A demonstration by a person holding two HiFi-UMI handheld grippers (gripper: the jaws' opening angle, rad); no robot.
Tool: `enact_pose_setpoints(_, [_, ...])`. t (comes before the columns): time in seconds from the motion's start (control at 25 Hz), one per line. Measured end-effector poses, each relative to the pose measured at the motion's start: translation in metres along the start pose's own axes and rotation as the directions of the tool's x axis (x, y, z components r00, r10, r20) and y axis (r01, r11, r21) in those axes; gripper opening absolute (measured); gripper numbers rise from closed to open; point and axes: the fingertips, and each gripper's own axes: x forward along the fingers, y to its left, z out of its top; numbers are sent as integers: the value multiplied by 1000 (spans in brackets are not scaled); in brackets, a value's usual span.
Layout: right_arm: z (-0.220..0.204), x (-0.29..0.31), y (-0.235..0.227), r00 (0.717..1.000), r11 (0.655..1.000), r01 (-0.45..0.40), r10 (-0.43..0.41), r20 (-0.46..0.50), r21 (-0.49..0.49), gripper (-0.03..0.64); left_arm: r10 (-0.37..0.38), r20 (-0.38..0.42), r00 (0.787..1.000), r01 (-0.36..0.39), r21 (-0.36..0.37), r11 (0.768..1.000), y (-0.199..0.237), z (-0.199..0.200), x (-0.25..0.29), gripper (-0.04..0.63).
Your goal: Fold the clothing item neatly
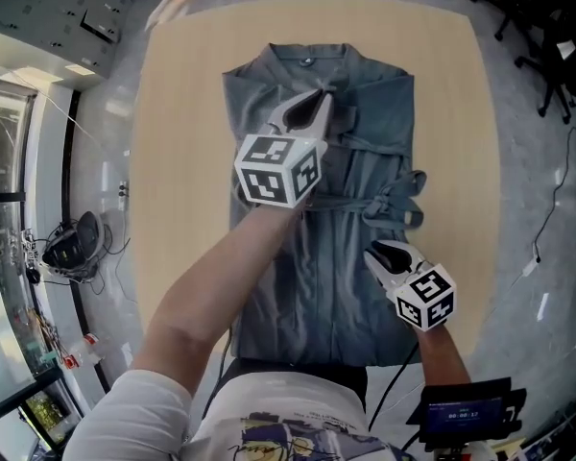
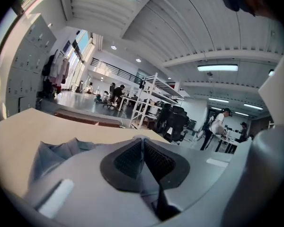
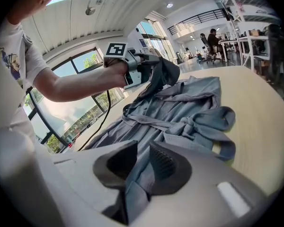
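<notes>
Left gripper [image 1: 319, 104] and right gripper [image 1: 379, 251], two tools, each pinch the one blue-grey belted dress [image 1: 307, 286] on the single table [image 1: 173, 161], left farther.

Pale wood table [image 1: 173, 161]; grey glossy floor [image 1: 528, 161]; windows [image 1: 0, 142] left; white shelving rack [image 2: 154, 96]; ceiling strip light [image 2: 217, 68].

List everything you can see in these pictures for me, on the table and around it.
garment: one, blue-grey, spread along the table
belt knot: one, blue-grey, on the garment's right side
table: one, pale wood, under the garment
office chairs: a few, black, on the floor at top right
small screen: one, black with blue display, bottom right
left gripper: one, grey, shut on a raised fold of the garment near the collar
right gripper: one, grey, shut on the garment below the belt knot
left forearm: one, bare, reaching over the garment
</notes>
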Motion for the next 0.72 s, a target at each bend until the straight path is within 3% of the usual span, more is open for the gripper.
enact_pose_setpoints(0.2, [-6,5,-3,1000,1000,-18,18,14,5,69,-108,-139,984,123,107,987,-37,-55,18,23])
enact_pose_setpoints(0.52, [-16,0,-13,1000,1000,-25,25,9,16,69,-103,-316,943,167,182,969,-43,-111,29,37])
enact_pose_setpoints(0.72, [-16,2,-11,1000,999,-31,30,7,11,69,-144,-393,908,225,170,959,-48,-129,27,132])
